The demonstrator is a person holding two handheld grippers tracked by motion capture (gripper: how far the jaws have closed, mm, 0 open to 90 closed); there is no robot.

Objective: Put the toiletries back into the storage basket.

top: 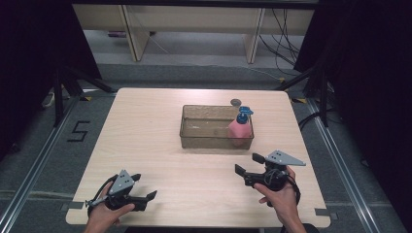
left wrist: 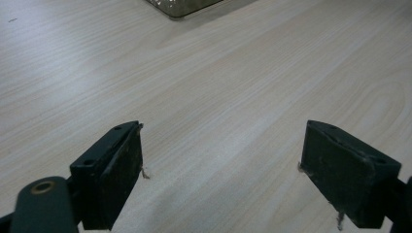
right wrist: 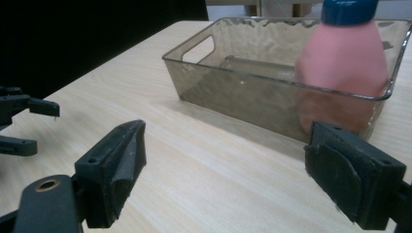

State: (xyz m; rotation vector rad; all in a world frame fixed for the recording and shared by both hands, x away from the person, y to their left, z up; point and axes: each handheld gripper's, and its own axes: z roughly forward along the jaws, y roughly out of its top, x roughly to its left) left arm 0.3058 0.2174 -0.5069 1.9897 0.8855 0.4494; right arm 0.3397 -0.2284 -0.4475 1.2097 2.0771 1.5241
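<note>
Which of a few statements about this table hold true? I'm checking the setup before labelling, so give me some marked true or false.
1. The pink bottle stands upright inside the bin. True.
2. The bottle sits at the bin's left end. False: in the high view it is at the right end.
3. The right tool is shut on the bottle. False: its jaws stand open over bare table, apart from the bin.
4. The left tool is open and holds nothing. True.
5. The bottle has a blue cap. True.
6. The bin is opaque white. False: it is clear and smoky, and the bottle shows through its wall.
</note>
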